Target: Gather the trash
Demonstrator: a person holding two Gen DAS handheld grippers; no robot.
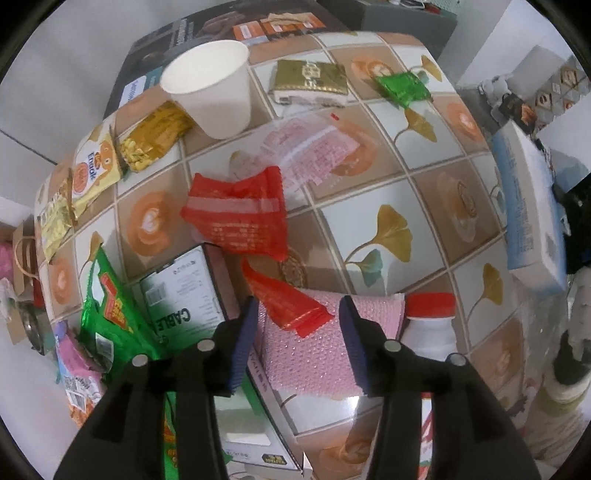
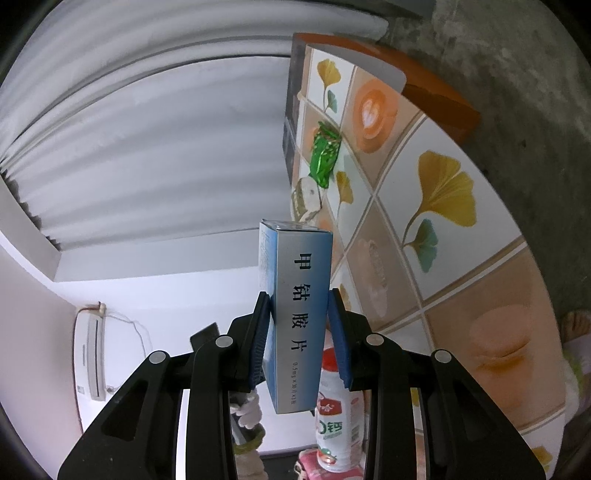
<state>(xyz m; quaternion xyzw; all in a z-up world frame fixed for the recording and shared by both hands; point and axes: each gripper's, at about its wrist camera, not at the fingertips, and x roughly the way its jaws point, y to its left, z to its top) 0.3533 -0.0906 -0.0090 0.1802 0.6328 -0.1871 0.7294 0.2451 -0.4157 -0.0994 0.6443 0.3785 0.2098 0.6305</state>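
Note:
My left gripper (image 1: 299, 310) is open above a table strewn with trash. Between its fingers lie a red wrapper scrap (image 1: 284, 299) and a pink bubble-wrap pad (image 1: 314, 354). A larger red plastic bag (image 1: 240, 218) lies just ahead. A white paper cup (image 1: 214, 88), gold wrappers (image 1: 155, 136), a green wrapper (image 1: 402, 86) and a white bottle with a red cap (image 1: 430, 325) are around. My right gripper (image 2: 299, 299) is shut on a blue-and-white medicine box (image 2: 297, 306), held in the air beside the table; the box also shows in the left wrist view (image 1: 528, 206).
A green snack bag (image 1: 114, 306) and a white cable box (image 1: 184, 291) lie at the left. A dark box (image 1: 221, 29) sits at the table's far edge. In the right wrist view the tiled tabletop (image 2: 443, 229) is at the right, with a green wrapper (image 2: 325, 155).

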